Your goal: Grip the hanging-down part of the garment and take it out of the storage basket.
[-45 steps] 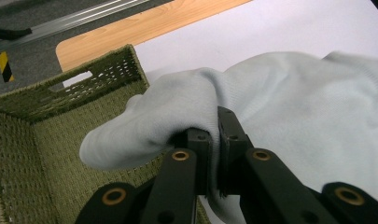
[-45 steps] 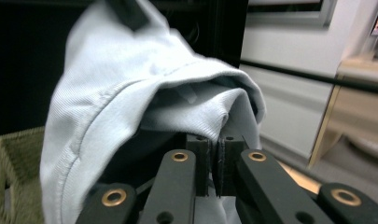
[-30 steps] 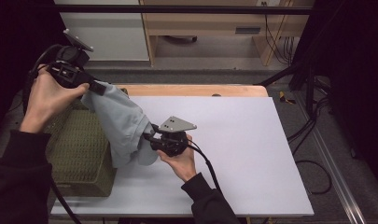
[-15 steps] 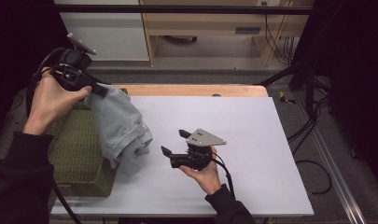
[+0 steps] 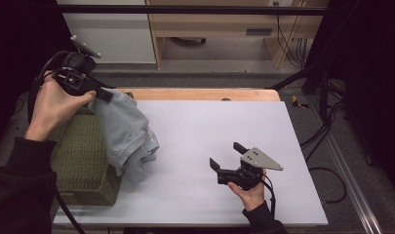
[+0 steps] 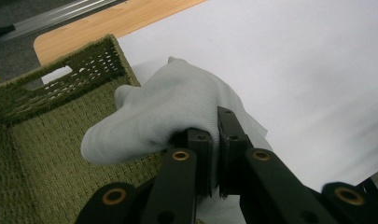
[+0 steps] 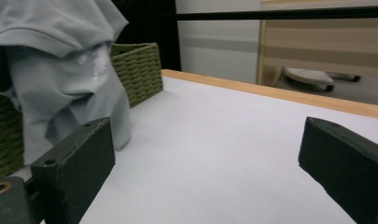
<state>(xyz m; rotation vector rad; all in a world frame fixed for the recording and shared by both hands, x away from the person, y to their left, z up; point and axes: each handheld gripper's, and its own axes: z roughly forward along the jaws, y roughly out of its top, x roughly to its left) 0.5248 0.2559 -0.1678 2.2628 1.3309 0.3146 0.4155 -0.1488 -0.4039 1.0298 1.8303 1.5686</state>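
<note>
Left gripper: the left gripper [image 5: 103, 93] is raised over the far left corner of the table, held in the person's left hand [image 5: 56, 105]; its jaws are clenched on a fold of the grey garment [image 6: 177, 109], with cloth pinched between the two pads in the left gripper view
Right gripper: the right gripper [image 5: 226, 157] sits low over the white table top at the near right of centre, held in the right hand [image 5: 251, 192]; its jaws stand wide apart with nothing between them, and they point left toward the garment
Grey garment: a pale grey piece of clothing [image 5: 127, 134] hangs from the left gripper; its upper part is bunched at the jaws, its lower part drapes down beside the basket's right wall and its bottom end rests on the table; in the right gripper view [image 7: 60, 70] it hangs just in front of the basket, with a small white mark on the cloth
Basket: a green woven basket [image 5: 80, 156] stands at the left edge of the table, open side up, with a slot handle in its wall [image 6: 60, 74]; what shows of the inside is bare weave
Table: a white top [image 5: 224, 122] with a wooden strip along the far edge
Gap: right gripper and garment are apart, with bare table between them
</note>
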